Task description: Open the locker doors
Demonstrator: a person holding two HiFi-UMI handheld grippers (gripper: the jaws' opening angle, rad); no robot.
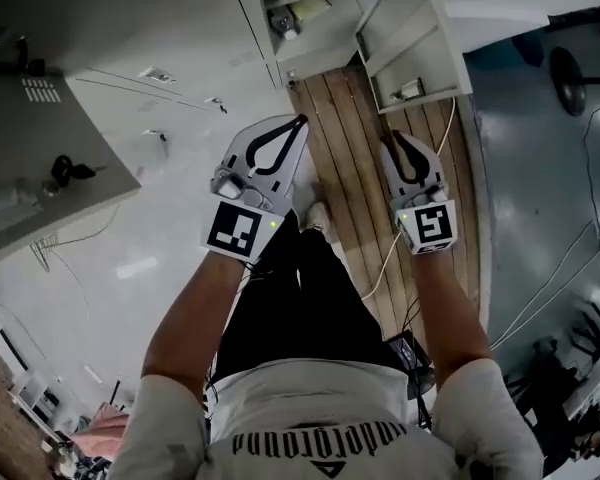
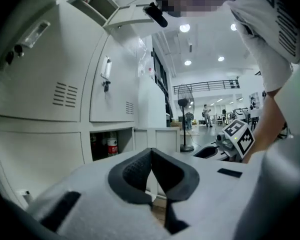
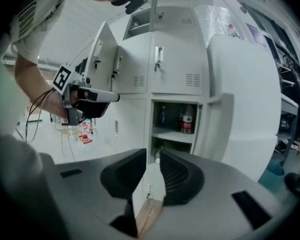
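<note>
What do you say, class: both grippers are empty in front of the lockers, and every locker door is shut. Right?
No: not every door is shut. The right gripper view shows a lower locker open, bottles on its shelf. The left gripper and right gripper are indeed empty.

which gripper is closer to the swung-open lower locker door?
Right. The right gripper sits just short of the open door, almost in line with it. The left gripper is farther off to the door's left, in front of the locker bank.
</note>
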